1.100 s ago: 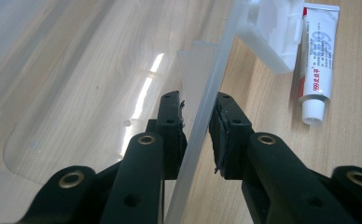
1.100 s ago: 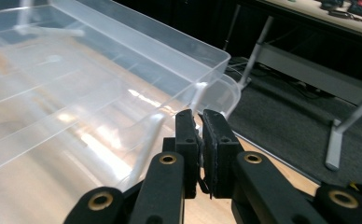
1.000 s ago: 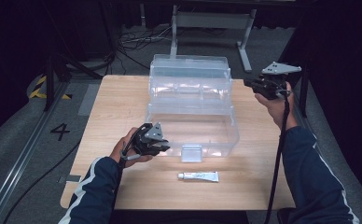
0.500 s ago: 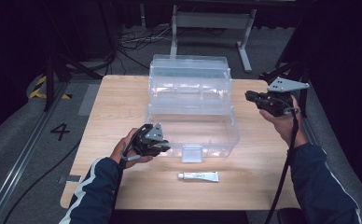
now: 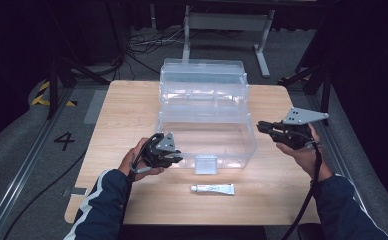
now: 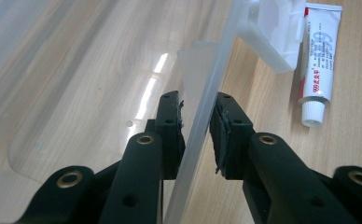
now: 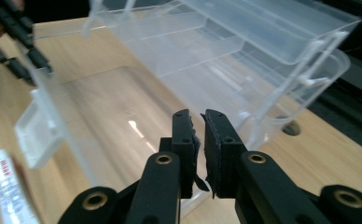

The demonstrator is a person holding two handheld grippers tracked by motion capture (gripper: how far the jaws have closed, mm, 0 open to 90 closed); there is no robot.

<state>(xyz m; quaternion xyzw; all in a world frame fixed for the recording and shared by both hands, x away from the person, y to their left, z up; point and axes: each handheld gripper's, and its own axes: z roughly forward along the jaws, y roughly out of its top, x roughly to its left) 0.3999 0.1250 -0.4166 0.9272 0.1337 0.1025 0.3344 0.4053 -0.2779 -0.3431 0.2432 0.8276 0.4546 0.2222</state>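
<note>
A clear plastic box (image 5: pixel 207 135) with tiered trays folded open behind it stands mid-table. My left gripper (image 5: pixel 178 160) sits at the box's front left corner. In the left gripper view its jaws (image 6: pixel 197 100) are shut on the thin front wall (image 6: pixel 202 116), one pad on each side. My right gripper (image 5: pixel 260 126) hovers just off the box's right end, pointing at it. Its jaws (image 7: pixel 197 115) are shut to a thin slit with nothing between them. A white glue tube (image 5: pixel 212 189) lies in front of the box, also seen as the tube (image 6: pixel 319 56) beside the latch.
The box's latch tab (image 5: pixel 205 164) sticks out over the wooden table (image 5: pixel 122 110). The left gripper's black fingers (image 7: pixel 25 51) are visible at the far corner in the right gripper view. Dark floor, cables and a metal stand (image 5: pixel 222 20) lie beyond the table.
My right gripper has come down and toward me from the box's back right corner to beside its right end. The left gripper has stayed on the wall.
</note>
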